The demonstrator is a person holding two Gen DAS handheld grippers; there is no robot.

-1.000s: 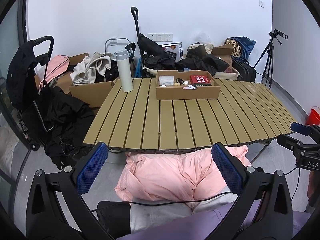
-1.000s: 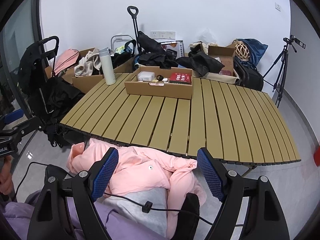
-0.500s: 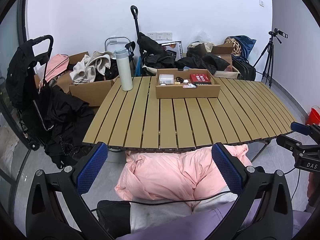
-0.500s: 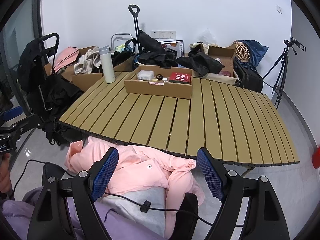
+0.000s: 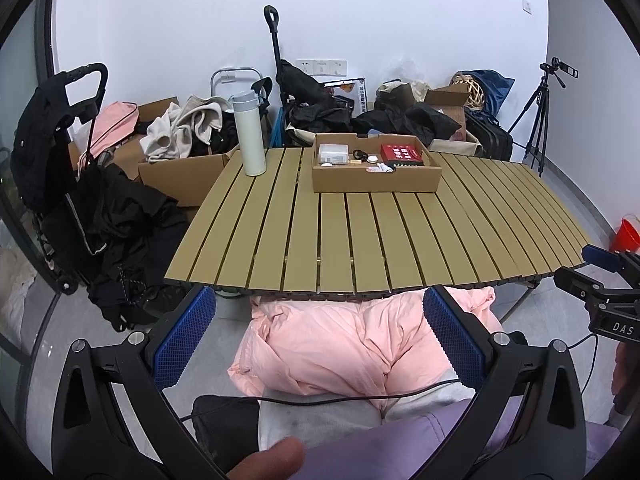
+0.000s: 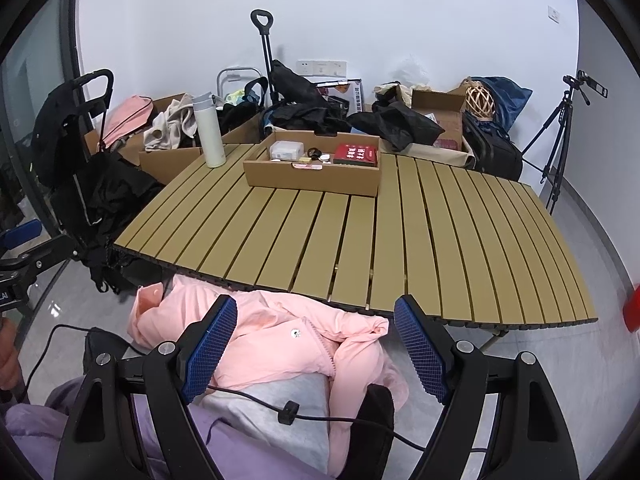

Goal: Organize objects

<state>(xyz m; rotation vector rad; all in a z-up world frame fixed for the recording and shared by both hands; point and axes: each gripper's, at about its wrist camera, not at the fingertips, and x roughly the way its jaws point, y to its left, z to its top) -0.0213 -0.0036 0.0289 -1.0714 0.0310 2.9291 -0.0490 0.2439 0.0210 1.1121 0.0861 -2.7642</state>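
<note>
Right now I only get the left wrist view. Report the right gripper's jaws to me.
Observer: The right gripper is open, with nothing between its blue pads. It hangs over the pink jacket, short of the table.
Operator: Tell me what crosses under it.
Observer: A black cable with a small inline block.
Operator: Check the jacket's front.
Observer: A silver snap shows beside its zip edge.

Slatted table [image 5: 360,236]: white bottle [image 5: 249,134] upright at far left; cardboard tray [image 5: 376,180] beside, apparently apart.
</note>
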